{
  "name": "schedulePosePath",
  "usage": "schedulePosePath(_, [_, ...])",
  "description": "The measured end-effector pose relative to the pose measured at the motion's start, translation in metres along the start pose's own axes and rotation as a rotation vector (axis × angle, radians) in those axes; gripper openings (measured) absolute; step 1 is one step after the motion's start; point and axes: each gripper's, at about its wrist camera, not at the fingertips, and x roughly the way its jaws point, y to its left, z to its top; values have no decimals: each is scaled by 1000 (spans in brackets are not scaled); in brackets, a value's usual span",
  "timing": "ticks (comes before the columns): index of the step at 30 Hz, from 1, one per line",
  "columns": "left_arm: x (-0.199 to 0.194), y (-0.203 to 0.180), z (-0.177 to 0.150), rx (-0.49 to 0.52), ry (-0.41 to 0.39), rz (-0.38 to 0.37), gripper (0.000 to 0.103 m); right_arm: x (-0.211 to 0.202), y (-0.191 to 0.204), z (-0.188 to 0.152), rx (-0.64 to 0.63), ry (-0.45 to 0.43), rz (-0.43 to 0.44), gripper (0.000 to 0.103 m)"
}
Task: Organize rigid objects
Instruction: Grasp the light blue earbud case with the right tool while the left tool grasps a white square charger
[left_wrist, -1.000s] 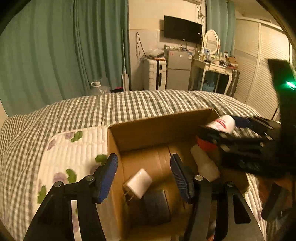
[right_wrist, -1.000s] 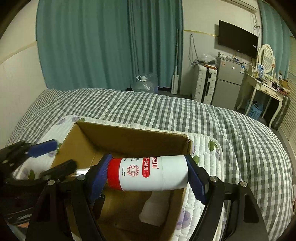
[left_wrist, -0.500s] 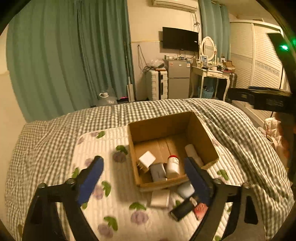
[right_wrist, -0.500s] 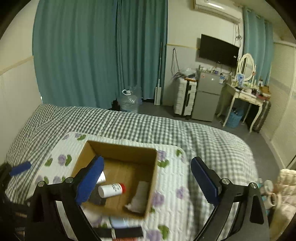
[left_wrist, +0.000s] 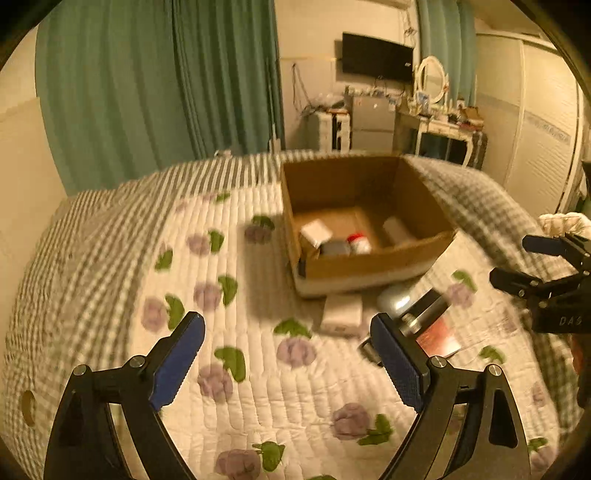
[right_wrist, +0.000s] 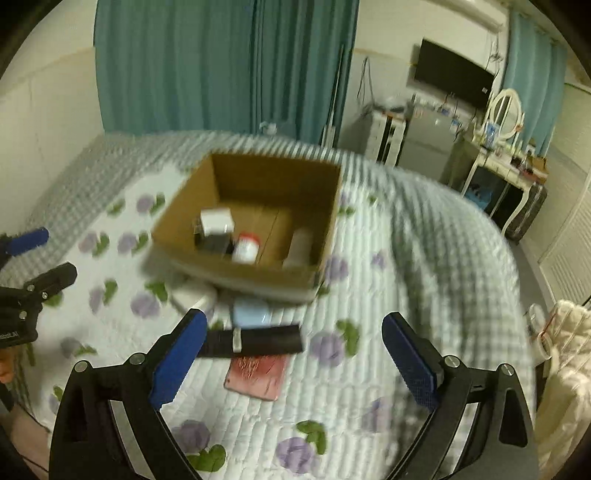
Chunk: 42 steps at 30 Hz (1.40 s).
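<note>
An open cardboard box (left_wrist: 373, 258) (right_wrist: 240, 275) sits on the quilted bed. Inside lie a white charger (right_wrist: 217, 219), a dark block (right_wrist: 216, 243), a red-capped white bottle (left_wrist: 359, 242) (right_wrist: 246, 249) and a pale tube (right_wrist: 301, 243). In front of the box lie a white flat box (left_wrist: 341, 314), a pale blue case (right_wrist: 251, 314), a long black item (right_wrist: 258, 341) and a red card (right_wrist: 256, 374). My left gripper (left_wrist: 291, 363) is open and empty above the quilt. My right gripper (right_wrist: 295, 360) is open and empty above the loose items.
The bed has a floral quilt (left_wrist: 258, 369) over a checked blanket (right_wrist: 424, 229). Green curtains (left_wrist: 147, 92), a small fridge (right_wrist: 424, 144) and a white dressing table (right_wrist: 506, 166) stand beyond the bed. White fabric (right_wrist: 565, 350) lies at the right edge.
One second ago my right gripper held the red-capped bottle over the box; it now lies inside. Both grippers have pulled back and away from the box, open and empty.
</note>
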Motion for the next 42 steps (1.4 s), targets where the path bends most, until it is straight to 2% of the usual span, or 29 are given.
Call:
schedulePosePath(7, [64, 9, -12, -45, 76, 13, 93, 90, 23, -12, 14, 97, 54, 96])
schedulePosePath(12, [88, 10, -17, -21, 77, 11, 93, 142, 37, -17, 9, 142, 80, 96])
schedulePosePath(15, [100, 10, -19, -19, 96, -5, 93, 168, 43, -23, -10, 160, 60, 89])
schedulePosePath(18, [107, 8, -18, -22, 114, -11, 93, 187, 47, -23, -29, 169, 67, 76])
schedulePosePath(19, [107, 7, -18, -17, 117, -12, 93, 190, 48, -23, -36, 168, 64, 69])
schedulePosePath(20, [107, 5, -18, -10, 117, -16, 93, 192, 49, -22, -46, 163, 62, 52])
schedulePosePath(21, [107, 2, -17, 0, 116, -19, 93, 193, 51, -22, -60, 157, 65, 50])
schedulePosePath(28, [109, -15, -8, 22, 133, -38, 93, 165, 47, -11, -109, 177, 100, 50])
schedulePosePath(33, [124, -42, -1, 47, 166, -47, 93, 135, 24, 1, -144, 201, 95, 50])
schedulePosePath(42, [168, -64, 1, 35, 273, -45, 92, 139, -8, -13, -113, 226, 102, 50])
